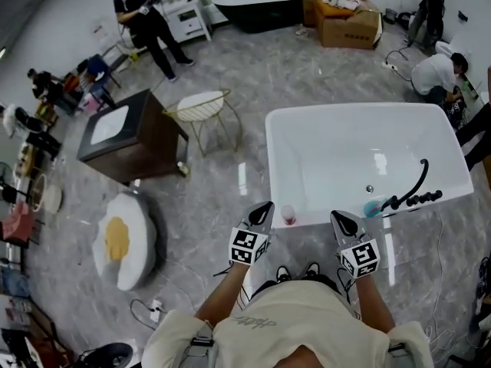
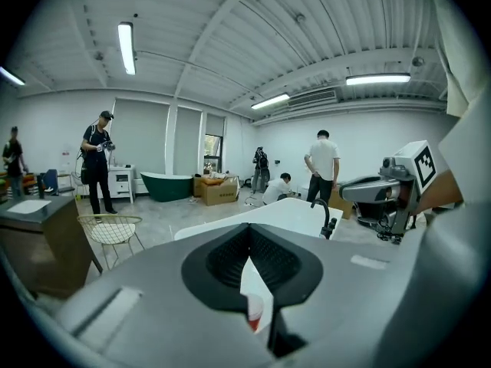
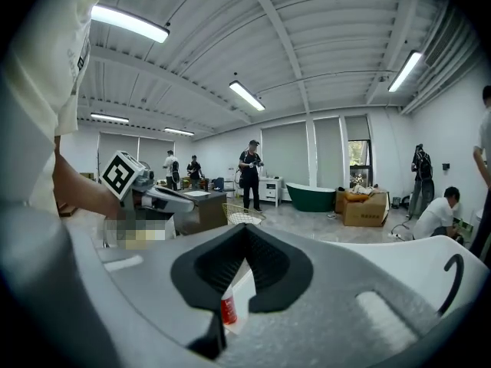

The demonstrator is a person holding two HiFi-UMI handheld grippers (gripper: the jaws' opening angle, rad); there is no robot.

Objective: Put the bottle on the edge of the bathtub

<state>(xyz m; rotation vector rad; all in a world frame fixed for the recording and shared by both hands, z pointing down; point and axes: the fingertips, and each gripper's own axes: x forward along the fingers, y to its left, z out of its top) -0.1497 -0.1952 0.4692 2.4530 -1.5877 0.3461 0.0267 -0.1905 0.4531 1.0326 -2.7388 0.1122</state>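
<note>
A small bottle (image 1: 288, 215) with a pale cap and a red lower part stands upright on the near rim of the white bathtub (image 1: 273, 156). My left gripper (image 1: 265, 206) is just left of it, shut and holding nothing. My right gripper (image 1: 341, 218) hovers over the same rim further right, also shut and holding nothing. In the left gripper view the bottle (image 2: 254, 313) shows through the slit below the closed left gripper (image 2: 248, 244). In the right gripper view the bottle (image 3: 228, 310) shows below the closed right gripper (image 3: 245, 242).
A black faucet (image 1: 414, 190) and a blue item (image 1: 374, 208) sit at the tub's near right corner. On the floor to the left are a brown cabinet (image 1: 130, 138), a wire stool (image 1: 202, 110) and an egg-shaped cushion (image 1: 123, 241). Several people stand around the room.
</note>
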